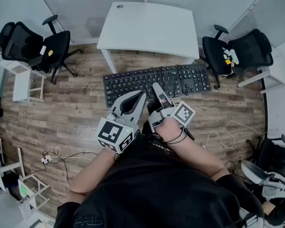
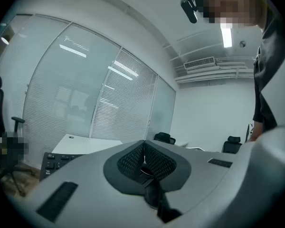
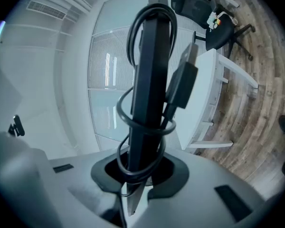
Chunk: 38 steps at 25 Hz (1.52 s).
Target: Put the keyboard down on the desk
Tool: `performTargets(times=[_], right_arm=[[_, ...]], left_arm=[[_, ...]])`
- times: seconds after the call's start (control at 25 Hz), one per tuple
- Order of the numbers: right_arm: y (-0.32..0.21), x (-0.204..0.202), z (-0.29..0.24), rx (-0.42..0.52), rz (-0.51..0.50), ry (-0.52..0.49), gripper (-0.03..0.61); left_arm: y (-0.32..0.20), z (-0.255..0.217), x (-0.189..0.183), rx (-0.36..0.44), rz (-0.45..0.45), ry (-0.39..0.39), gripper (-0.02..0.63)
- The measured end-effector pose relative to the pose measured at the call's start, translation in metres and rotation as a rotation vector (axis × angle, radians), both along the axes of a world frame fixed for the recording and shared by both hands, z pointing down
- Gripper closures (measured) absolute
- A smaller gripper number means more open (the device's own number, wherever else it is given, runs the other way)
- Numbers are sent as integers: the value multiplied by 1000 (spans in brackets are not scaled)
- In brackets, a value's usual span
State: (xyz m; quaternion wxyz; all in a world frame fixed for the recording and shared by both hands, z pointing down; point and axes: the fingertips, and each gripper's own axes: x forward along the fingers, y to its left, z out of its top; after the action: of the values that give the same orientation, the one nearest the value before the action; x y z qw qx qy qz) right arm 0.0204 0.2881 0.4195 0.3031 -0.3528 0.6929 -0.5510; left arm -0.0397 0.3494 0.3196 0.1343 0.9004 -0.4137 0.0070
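Biggest thing here is the wood floor [image 1: 76, 108], which fills most of the head view. A white tabletop [image 1: 147, 27] sits at the top middle, and there are black office chairs off to the left [image 1: 47, 46] and the right [image 1: 228, 51]. The keyboard [image 1: 133, 82] isn't on the tabletop. It's up in the air on the person's side of the near edge, long side running left to right, keys facing up, with floor showing around it. The right hand-held gripper [image 1: 157, 90] has it by the near edge, roughly mid-length. In the right gripper view the jaws are only a little apart and clamped on the keyboard [image 3: 149, 80], which shows edge-on as a dark slab running straight away from the camera. The left hand-held gripper [image 1: 140, 95] is just beside the right one, tips at the keyboard's near edge. I can't tell from up there if it's actually touching. Its own view shows the jaws [image 2: 143, 144] pressed together with nothing between them, and a corner of the keyboard [image 2: 54, 161] off to the lower left. The cable [image 3: 133, 122] is looped a few times around the keyboard body, and its USB plug [image 3: 183, 80] sticks out loose along the right side.
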Motion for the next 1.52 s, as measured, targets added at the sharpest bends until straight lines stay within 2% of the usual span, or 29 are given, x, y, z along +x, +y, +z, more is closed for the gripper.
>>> performTargets(times=[0.92, 1.24, 1.52], right_arm=[[-15, 19, -2, 50, 25, 35, 483], [-44, 33, 3, 50, 31, 42, 483], [-96, 54, 4, 54, 27, 30, 483]], left_arm=[[-8, 4, 13, -21, 19, 4, 595], [-38, 7, 24, -31, 18, 0, 595], [-95, 8, 47, -36, 29, 12, 595]])
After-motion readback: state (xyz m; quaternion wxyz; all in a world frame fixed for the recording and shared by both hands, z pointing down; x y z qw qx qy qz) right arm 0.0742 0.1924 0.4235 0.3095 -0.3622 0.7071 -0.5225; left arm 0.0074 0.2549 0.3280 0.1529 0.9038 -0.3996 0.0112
